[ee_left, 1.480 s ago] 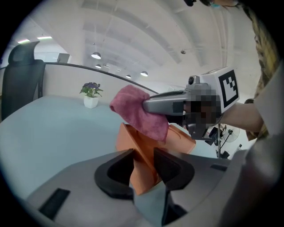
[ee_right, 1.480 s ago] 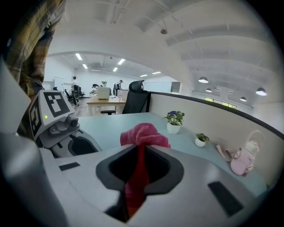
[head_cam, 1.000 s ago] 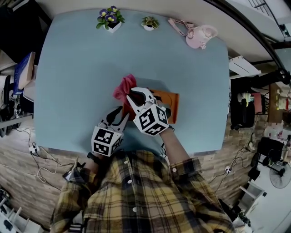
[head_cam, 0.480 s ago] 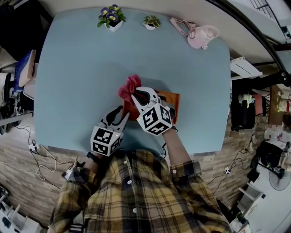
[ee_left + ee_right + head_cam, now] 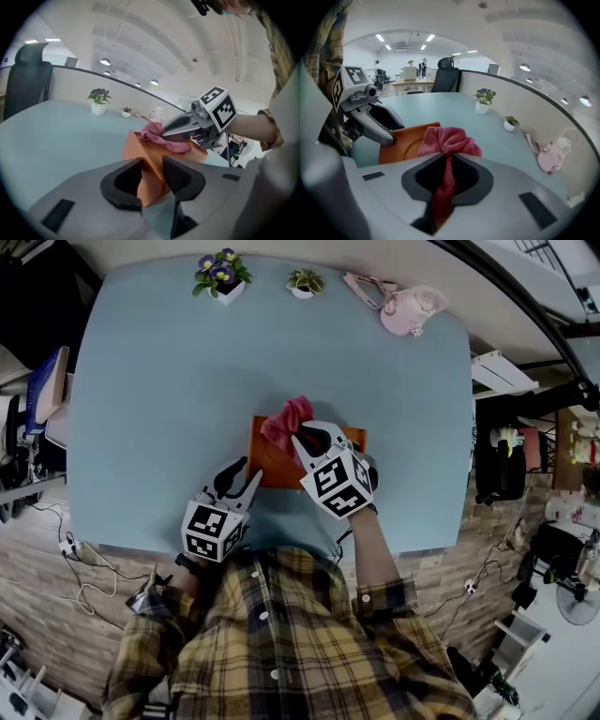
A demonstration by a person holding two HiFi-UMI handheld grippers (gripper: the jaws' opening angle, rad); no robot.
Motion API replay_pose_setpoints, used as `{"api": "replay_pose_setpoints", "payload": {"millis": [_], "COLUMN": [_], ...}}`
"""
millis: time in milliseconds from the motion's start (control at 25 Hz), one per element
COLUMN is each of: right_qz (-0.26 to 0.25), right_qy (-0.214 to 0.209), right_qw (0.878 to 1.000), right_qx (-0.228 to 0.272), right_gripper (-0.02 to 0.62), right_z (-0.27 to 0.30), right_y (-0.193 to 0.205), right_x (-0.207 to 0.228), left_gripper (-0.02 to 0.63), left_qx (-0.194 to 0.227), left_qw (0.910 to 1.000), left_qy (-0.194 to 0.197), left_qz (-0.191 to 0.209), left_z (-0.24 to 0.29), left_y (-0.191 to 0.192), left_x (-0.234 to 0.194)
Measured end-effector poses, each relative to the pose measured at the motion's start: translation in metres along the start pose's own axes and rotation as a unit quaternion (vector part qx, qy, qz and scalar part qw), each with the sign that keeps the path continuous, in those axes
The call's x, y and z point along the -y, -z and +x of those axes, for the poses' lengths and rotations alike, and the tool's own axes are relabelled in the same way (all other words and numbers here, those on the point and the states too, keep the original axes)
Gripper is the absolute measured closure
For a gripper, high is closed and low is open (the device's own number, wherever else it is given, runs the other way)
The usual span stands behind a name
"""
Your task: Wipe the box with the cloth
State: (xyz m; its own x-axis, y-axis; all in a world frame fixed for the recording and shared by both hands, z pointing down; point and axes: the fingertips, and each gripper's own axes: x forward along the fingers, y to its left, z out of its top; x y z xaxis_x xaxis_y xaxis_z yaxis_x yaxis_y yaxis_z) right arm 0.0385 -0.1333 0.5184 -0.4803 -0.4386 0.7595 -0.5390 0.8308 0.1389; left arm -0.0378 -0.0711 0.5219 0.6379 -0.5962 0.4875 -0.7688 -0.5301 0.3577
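a pale blue table (image 5: 159,409) carries three things along its far edge: a white pot of purple flowers (image 5: 217,276) towards the left corner, a small green plant (image 5: 304,282) beside it, and a pink bag (image 5: 405,307) towards the right corner.

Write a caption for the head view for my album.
Right gripper holds a pink cloth on an orange box that the left gripper grips, on a blue table.

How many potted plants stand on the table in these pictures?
2. A purple-flowered plant stands at the far edge of the table, toward the left; a smaller green plant stands just right of it. None appears hidden.
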Motion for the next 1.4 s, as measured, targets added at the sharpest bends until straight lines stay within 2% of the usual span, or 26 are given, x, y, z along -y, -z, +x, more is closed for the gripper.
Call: {"api": "replay_pose_setpoints", "payload": {"millis": [240,440,720,1040,1200,1400], "right_qz": [0.047,0.041,0.047,0.054,0.077,0.076], "right_qy": [0.026,0.052,0.067,0.116,0.133,0.138], "right_qw": [0.998,0.997,0.994,0.986,0.983,0.982], "right_qx": [-0.019,-0.050,-0.077,-0.108,-0.105,-0.107], "right_gripper": [0.546,0.546,0.546,0.546,0.546,0.546], "right_z": [-0.019,-0.031,-0.041,-0.063,-0.073,-0.073], "right_y": [0.025,0.050,0.065,0.082,0.086,0.085], "right_x": [0.022,0.036,0.046,0.062,0.068,0.067], "left_gripper": [0.472,0.472,0.472,0.472,0.472,0.471], "left_qx": [0.002,0.001,0.002,0.005,0.007,0.008], "left_qw": [1.0000,1.0000,1.0000,1.0000,1.0000,1.0000], "left_qy": [-0.001,0.000,-0.001,0.001,0.004,0.006], "left_qz": [0.000,-0.001,-0.002,-0.002,-0.002,-0.001], "left_z": [-0.001,0.000,0.000,0.000,0.000,0.000], "left_y": [0.000,-0.001,0.000,0.000,0.001,0.000], "left_x": [0.000,0.000,-0.001,0.001,0.001,0.001]}}
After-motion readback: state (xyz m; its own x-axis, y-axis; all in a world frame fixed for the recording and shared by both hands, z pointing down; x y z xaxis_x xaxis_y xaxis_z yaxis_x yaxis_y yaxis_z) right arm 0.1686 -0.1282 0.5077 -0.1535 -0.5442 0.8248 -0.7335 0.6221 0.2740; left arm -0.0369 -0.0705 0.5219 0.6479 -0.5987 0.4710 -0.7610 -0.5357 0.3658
